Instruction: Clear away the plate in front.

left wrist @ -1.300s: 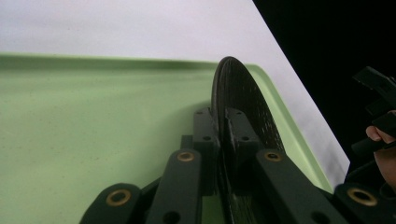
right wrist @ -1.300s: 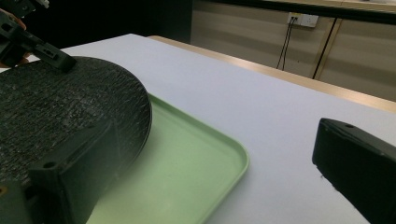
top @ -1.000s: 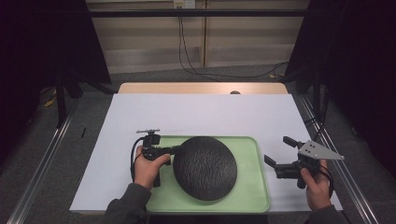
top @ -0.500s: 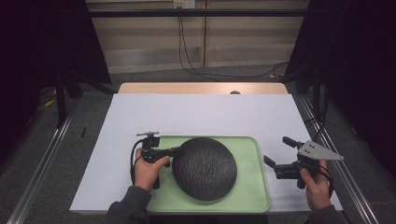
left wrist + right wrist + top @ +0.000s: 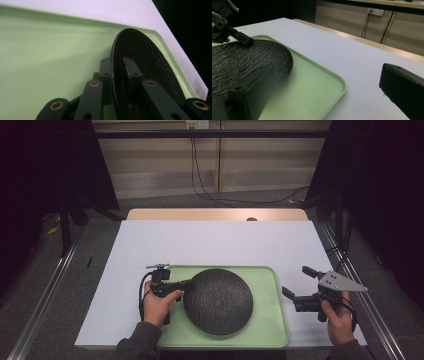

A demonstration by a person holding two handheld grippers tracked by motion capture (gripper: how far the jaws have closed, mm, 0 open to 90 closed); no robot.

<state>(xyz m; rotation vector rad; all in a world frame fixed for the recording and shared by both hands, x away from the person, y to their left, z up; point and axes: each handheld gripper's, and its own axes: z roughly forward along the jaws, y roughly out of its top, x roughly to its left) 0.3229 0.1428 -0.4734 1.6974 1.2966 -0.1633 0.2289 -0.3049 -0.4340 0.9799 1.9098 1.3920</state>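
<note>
This looks like a lab or recording booth rather than a home. The worktop [image 5: 215,240] is covered by a plain white sheet [image 5: 150,250] and fenced by dark curtains [image 5: 45,170] on both sides. Metal rails [image 5: 45,290] run along the grey floor, and cables [image 5: 200,175] hang from a wall socket [image 5: 196,124] on bare beige panelling — a staged, instrument-ready setting.

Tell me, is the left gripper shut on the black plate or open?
Shut on it: the left gripper has one jaw on each side of the black plate rim.
</note>
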